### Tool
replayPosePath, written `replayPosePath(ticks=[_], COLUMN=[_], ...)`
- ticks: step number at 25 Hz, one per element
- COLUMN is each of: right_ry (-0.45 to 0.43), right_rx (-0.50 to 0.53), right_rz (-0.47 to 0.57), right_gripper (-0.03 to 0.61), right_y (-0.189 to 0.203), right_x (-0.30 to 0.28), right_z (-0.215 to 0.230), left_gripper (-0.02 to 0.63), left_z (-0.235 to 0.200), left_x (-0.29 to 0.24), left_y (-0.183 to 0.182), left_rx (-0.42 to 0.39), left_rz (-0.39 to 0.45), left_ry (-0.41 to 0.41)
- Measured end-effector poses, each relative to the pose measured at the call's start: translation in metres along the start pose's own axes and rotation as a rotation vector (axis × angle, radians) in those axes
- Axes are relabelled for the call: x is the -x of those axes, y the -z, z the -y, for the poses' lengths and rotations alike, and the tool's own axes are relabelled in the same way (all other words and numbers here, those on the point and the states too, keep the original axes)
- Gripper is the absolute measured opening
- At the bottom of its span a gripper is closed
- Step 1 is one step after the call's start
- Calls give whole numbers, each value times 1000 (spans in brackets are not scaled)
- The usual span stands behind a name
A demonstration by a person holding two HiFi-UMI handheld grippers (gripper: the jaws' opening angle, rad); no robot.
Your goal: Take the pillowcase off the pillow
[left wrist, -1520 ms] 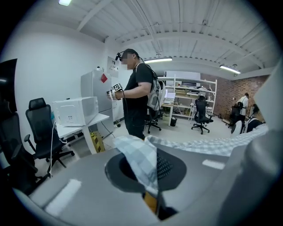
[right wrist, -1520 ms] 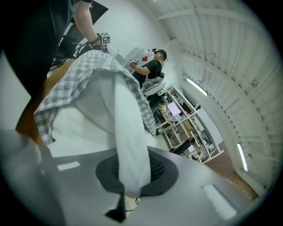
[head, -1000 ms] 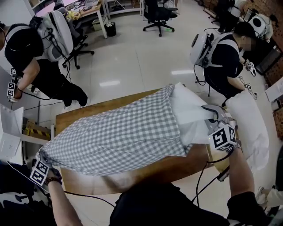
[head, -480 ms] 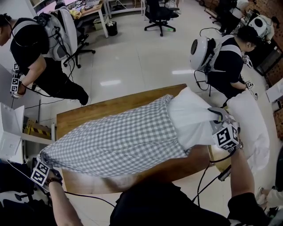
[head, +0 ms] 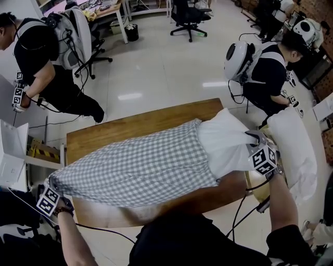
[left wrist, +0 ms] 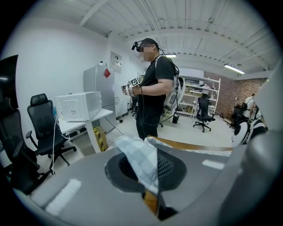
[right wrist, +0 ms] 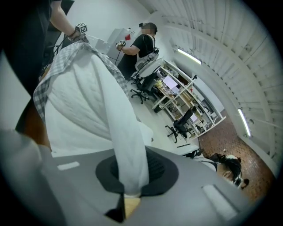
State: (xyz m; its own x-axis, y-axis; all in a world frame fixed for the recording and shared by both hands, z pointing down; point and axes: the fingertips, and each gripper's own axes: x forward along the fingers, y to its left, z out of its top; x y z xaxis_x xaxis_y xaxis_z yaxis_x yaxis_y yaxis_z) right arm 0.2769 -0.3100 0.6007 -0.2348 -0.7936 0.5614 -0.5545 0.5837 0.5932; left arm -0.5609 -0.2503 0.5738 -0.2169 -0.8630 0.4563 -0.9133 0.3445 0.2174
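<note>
A grey-and-white checked pillowcase (head: 140,166) lies stretched across the wooden table (head: 104,132), covering most of a white pillow (head: 226,143) whose right end sticks out bare. My left gripper (head: 52,188) is shut on the pillowcase's closed left end; the checked cloth (left wrist: 142,161) shows pinched between its jaws. My right gripper (head: 256,141) is shut on the pillow's exposed end, with white fabric (right wrist: 128,163) clamped in its jaws. In the right gripper view the pillowcase edge (right wrist: 66,66) rings the pillow (right wrist: 84,106).
A second white pillow (head: 294,145) lies at the right, beside a person in black (head: 268,67). Another person (head: 41,62) stands at the far left, seen also in the left gripper view (left wrist: 150,95). Office chairs (head: 186,15) and a white desk (left wrist: 84,121) stand around.
The pillow's bare end has dropped lower onto the table and come a little farther out of the pillowcase. My left gripper stayed at the left edge.
</note>
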Motion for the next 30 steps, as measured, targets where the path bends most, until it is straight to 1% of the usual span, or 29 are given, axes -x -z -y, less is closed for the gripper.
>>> replayPosePath(ticks=[3,7,9,10,11,13,15,16,17,20,22,25,27,28,30], right_ry=[-30,-71,-95,-120,-156,-261,-362,-396,-421,-454,-450,-423,-413,-416,-437], right_rx=[-16,49,83,94,99,92,96,112,132,201,249,322,370,396,448], right_rz=[-28,-34,-30,-33,-41,-70,-110,-128,-144,-171,-156,-64,7,28,36], right_gripper=[14,26,59,95,153,305,433,479,509,543,547,552,552,552,552], right_y=[12,6,3,4,5,9,11,10,8,-10,-35,-90,-126,-139,-151], right_x=[-12,-25,-27,-27,-27,-24,-17,-12,-6,19,38,61,67,65,56], right_z=[-10,-27,-35,-40,-46,-62,-74,-78,-79,-79,-77,-78,-83,-89,-105], left_gripper=[9,8,8,8,8,8,8,8,8,8,8,8,8,8,8], left_z=[5,19,31,37,41,45,46,46,46,45,45,43,39,37,39], left_x=[-3,-10,-10,-9,-8,-7,-9,-9,-10,-11,-9,-9,-11,-12,-11], left_y=[3,3,1,1,0,1,4,6,8,11,10,7,9,10,11], left_rx=[-17,-32,-32,-34,-37,-36,-35,-34,-34,-39,-46,-54,-60,-65,-79], left_rz=[-7,-2,12,17,21,22,20,17,15,15,20,27,14,7,3], left_ry=[20,66,108,124,136,154,166,169,170,175,183,193,178,171,176])
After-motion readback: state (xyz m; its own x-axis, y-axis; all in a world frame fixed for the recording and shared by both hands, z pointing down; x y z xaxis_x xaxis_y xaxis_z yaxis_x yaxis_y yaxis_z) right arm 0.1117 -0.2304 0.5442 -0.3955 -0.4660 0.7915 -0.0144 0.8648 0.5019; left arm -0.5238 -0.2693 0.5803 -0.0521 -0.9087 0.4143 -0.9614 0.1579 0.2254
